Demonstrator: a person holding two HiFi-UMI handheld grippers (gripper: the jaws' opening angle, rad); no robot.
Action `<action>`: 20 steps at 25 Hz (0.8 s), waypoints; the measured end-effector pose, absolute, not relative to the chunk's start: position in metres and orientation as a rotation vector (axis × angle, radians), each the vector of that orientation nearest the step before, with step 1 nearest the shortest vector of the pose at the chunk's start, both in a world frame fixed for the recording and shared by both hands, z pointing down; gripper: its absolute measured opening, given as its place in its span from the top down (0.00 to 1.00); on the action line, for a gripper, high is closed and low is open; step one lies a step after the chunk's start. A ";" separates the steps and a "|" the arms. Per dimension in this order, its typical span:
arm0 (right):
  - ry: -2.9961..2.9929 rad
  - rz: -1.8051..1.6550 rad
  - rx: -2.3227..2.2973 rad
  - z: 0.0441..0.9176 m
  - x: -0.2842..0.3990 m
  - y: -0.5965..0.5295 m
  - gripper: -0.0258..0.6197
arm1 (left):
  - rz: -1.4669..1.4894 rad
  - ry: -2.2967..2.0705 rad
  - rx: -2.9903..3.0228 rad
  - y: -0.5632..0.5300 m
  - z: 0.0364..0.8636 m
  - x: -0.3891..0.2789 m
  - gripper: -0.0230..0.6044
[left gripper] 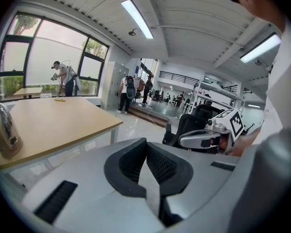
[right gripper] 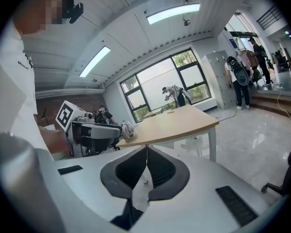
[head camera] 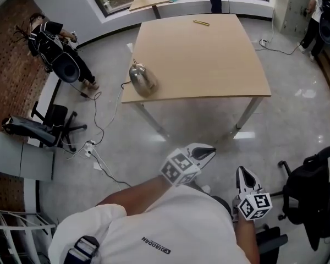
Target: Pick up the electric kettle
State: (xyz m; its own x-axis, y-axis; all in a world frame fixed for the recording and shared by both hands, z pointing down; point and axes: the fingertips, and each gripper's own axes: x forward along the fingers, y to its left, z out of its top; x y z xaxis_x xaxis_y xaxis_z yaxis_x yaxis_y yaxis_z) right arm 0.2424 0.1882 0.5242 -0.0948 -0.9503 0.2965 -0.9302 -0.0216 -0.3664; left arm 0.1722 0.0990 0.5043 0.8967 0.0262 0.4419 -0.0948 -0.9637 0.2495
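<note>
A: So, going from the left, what's there?

B: The kettle [head camera: 142,79] stands upright at the near left corner of the table [head camera: 220,65], with nothing touching it. Next comes the left hand-held gripper [head camera: 201,153], jaws pressed together with nothing between them. It is close to the person's body and well apart from the table. To its right is the right hand-held gripper [head camera: 245,176], likewise pressed together and empty

A: Which step is this, then?

B: The very start, I'd say. It's the approach, with open floor [head camera: 154,147] between the person and the table

A: And the next move?

B: Probably closing in on that corner and spreading one gripper's jaws before it reaches the kettle. Then it needs lining up with the handle, though I can't tell from here which way the handle faces
</note>
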 end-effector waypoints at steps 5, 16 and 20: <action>2.247 -0.782 -2.006 0.529 0.220 0.172 0.93 | 0.648 -0.143 2.794 0.088 0.506 0.149 0.97; 2.432 -0.837 -1.847 0.536 0.152 0.110 0.93 | 0.630 -0.365 2.713 0.045 0.515 0.064 0.97; 2.497 -0.825 -1.804 0.533 0.122 0.075 0.93 | 0.621 -0.436 2.691 0.017 0.515 0.026 0.97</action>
State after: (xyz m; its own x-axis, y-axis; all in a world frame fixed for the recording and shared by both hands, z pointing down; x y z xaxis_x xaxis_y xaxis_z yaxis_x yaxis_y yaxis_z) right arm 0.1217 0.0751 0.5327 -0.3592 -0.8731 0.3296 -0.8976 0.2266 -0.3781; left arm 0.0264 0.0171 0.5151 0.8570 -0.2163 0.4678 -0.3668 -0.8935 0.2589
